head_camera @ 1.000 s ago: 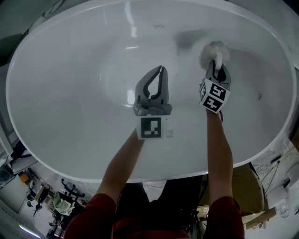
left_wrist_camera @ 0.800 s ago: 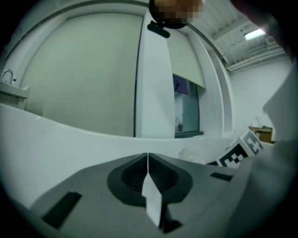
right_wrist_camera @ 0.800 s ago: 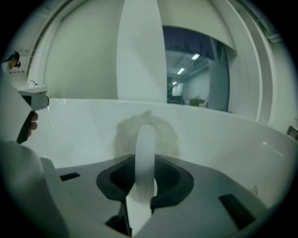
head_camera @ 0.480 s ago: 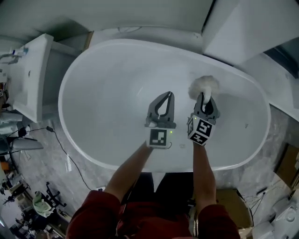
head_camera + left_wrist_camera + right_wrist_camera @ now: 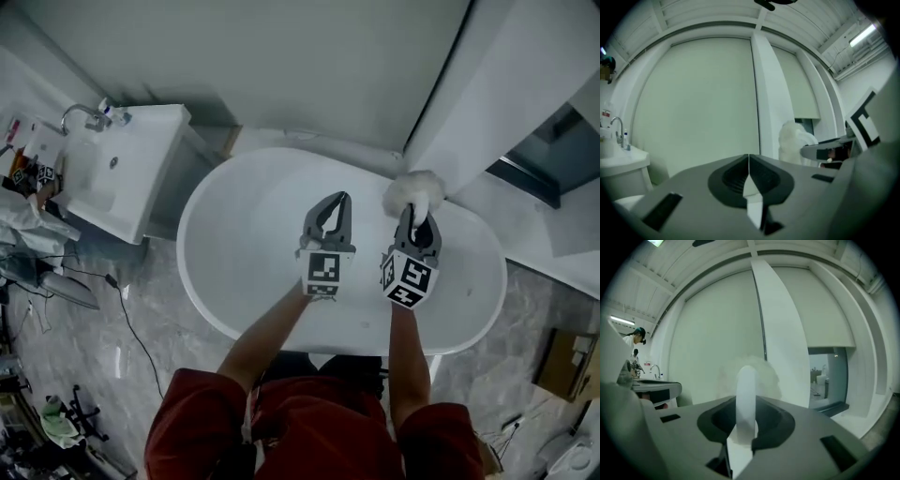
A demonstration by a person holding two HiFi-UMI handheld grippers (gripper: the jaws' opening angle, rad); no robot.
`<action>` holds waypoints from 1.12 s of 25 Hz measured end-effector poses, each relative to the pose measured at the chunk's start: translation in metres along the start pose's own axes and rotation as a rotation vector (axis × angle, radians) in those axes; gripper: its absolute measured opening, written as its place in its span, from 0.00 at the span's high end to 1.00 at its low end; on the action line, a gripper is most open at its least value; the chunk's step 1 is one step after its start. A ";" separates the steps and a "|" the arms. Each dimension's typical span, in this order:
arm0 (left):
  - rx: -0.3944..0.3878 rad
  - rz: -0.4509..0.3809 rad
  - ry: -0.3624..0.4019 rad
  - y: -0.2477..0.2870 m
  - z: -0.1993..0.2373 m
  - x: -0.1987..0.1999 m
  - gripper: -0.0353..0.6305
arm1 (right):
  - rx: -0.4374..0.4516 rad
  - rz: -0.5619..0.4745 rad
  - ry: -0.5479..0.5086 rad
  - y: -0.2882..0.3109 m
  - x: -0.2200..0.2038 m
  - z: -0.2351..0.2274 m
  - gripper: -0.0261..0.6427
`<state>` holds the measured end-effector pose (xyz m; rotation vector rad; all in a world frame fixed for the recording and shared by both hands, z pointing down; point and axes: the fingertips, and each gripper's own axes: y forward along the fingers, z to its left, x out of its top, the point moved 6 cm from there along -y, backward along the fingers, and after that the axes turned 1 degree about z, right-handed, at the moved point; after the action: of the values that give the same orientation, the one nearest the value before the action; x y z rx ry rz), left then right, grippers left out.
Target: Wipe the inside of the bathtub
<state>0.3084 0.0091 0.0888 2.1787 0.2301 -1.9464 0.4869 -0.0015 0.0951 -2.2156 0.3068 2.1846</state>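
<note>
The white oval bathtub lies far below me on the grey floor. Both grippers are held high above it and level, facing the wall. My left gripper is shut with nothing in it; in the left gripper view its jaws meet along a thin line. My right gripper is shut on the white handle of a fluffy white duster, whose head sticks out past the jaws. The left gripper view catches the duster to its right.
A white washbasin with a tap stands left of the tub. A cable trails over the marble floor. A white partition and a glazed opening are at the right. A cardboard box sits at the lower right.
The view has pulled far back from the tub. Both grippers have risen out of the basin and now point at the wall, the duster still held in the right one.
</note>
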 end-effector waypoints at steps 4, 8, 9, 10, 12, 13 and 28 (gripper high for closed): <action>0.010 -0.050 -0.016 -0.016 0.004 0.054 0.92 | -0.005 -0.083 0.000 -0.034 0.058 -0.001 0.82; 0.019 -0.091 -0.042 -0.026 0.004 0.095 0.92 | 0.005 -0.165 -0.052 -0.060 0.109 0.004 0.82; 0.018 -0.107 -0.048 -0.028 0.004 0.105 0.92 | 0.003 -0.183 -0.066 -0.065 0.121 0.005 0.82; 0.015 -0.125 -0.051 -0.030 0.002 0.115 0.92 | -0.003 -0.201 -0.075 -0.071 0.131 0.005 0.82; 0.005 -0.162 -0.040 -0.036 -0.004 0.133 0.92 | -0.013 -0.236 -0.082 -0.081 0.149 0.001 0.82; 0.000 -0.179 -0.029 -0.038 -0.008 0.142 0.92 | -0.017 -0.253 -0.085 -0.086 0.156 -0.001 0.82; 0.021 -0.291 0.036 -0.064 -0.020 0.186 0.92 | 0.045 -0.317 -0.114 -0.102 0.184 0.004 0.82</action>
<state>0.3327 0.0721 -0.0977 2.3031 0.5646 -2.0627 0.4991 0.0752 -0.1008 -1.9492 0.0008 2.0969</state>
